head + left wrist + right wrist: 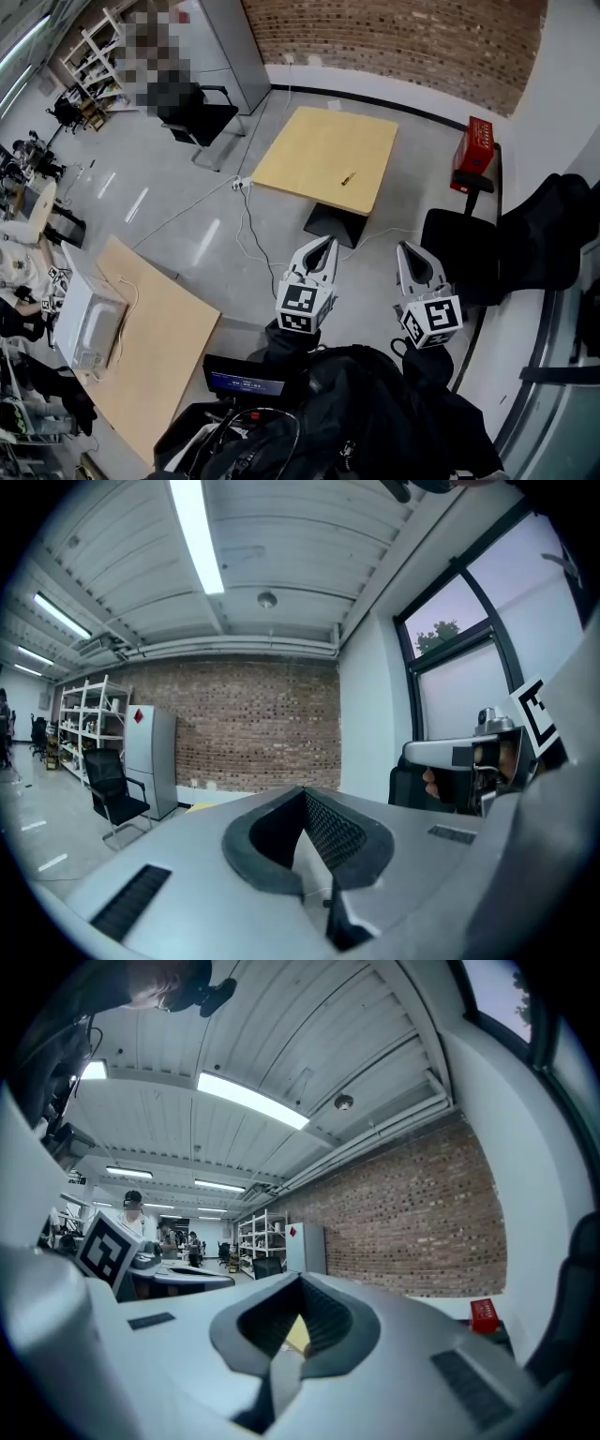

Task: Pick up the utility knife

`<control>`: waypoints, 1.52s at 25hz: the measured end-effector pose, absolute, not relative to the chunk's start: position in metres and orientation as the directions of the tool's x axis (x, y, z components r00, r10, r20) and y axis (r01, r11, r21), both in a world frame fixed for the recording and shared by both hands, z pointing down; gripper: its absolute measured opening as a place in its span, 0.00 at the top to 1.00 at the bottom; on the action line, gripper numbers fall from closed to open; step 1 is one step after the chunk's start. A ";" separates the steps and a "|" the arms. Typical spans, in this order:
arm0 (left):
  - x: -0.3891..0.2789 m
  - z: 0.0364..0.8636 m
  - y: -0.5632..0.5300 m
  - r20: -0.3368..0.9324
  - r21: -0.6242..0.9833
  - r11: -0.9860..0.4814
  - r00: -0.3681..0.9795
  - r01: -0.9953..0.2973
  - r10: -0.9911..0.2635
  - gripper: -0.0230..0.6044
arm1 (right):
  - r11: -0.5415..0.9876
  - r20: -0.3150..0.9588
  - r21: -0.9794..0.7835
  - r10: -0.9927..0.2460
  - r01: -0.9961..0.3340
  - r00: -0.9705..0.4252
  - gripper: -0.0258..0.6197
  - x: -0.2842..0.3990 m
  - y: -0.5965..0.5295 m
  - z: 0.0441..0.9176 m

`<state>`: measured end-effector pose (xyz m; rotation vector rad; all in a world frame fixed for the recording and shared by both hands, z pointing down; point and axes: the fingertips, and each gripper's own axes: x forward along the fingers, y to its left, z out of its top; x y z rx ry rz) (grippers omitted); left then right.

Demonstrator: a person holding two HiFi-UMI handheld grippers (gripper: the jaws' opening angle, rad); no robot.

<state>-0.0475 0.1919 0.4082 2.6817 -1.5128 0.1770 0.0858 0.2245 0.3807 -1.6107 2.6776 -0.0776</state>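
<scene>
The utility knife (348,178) is a small dark and yellow object lying near the right edge of a square wooden table (309,141), far ahead of me in the head view. Both grippers are held close to my body, well short of that table. The left gripper (325,244) has its jaws together with nothing between them, and so does the right gripper (403,247). In the left gripper view the left gripper (303,794) points at a brick wall. The right gripper view shows the right gripper (300,1279) aimed at the wall too. Neither gripper view shows the knife.
A red box (478,150) sits on a stand right of the table. Black chairs (469,253) stand at the right, another chair (202,117) at the back left. A second wooden table (159,347) with a white box (84,323) lies lower left. A cable (246,225) crosses the floor.
</scene>
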 end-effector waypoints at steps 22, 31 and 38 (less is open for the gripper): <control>-0.035 0.436 0.126 0.169 0.040 -0.555 0.553 -0.831 -0.816 0.96 | 0.419 0.069 -0.100 -0.902 -0.903 -0.426 0.96 0.094 0.159 0.404; -0.057 0.430 0.059 0.165 0.046 -0.577 0.576 -0.815 -0.800 0.96 | 0.409 0.104 0.057 -0.910 -0.911 -0.402 0.96 0.056 0.094 0.397; -0.086 0.436 0.012 0.172 0.081 -0.576 0.581 -0.813 -0.796 0.96 | 0.420 0.109 0.014 -0.903 -0.908 -0.416 0.96 0.027 0.049 0.403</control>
